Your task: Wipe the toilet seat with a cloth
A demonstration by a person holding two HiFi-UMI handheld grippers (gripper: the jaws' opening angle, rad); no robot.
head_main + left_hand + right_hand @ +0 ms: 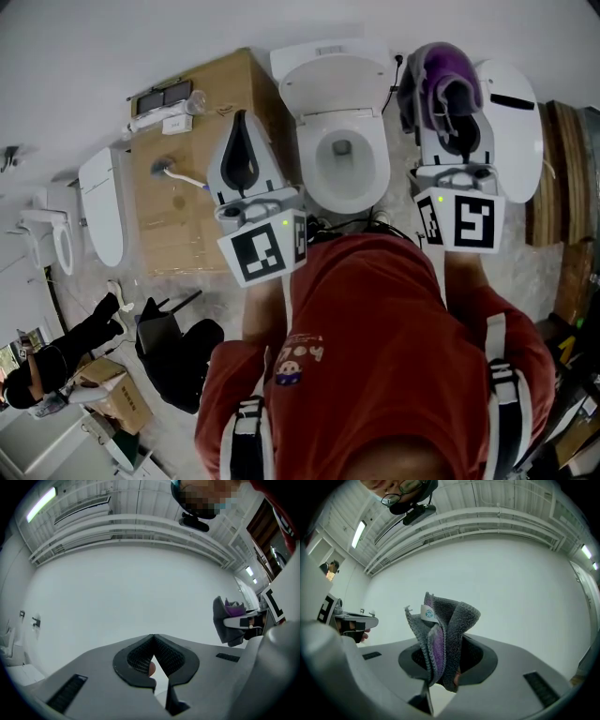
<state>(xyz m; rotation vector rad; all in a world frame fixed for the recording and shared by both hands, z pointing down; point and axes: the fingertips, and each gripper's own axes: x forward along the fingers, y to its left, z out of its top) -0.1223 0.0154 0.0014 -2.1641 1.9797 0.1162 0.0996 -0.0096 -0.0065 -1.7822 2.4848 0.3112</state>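
Note:
A white toilet [342, 131] stands straight ahead in the head view, its lid up and its seat [374, 183] ringing the bowl. My left gripper [244, 150] is held to the left of the bowl, its jaws shut with nothing between them; in the left gripper view its pads [159, 654] meet. My right gripper [457, 111] is held to the right of the bowl, shut on a grey and purple cloth [439, 73]. In the right gripper view the cloth [443, 630] sticks up bunched from the jaws. Both grippers point at the white wall, slightly upward.
A cardboard box [192, 169] stands left of the toilet with a toilet brush [173, 172] and a white device [159, 119] on it. More white toilet seats [101, 211] lie at the left. Wooden boards [562, 187] lean at the right. A person [56, 361] crouches at the lower left.

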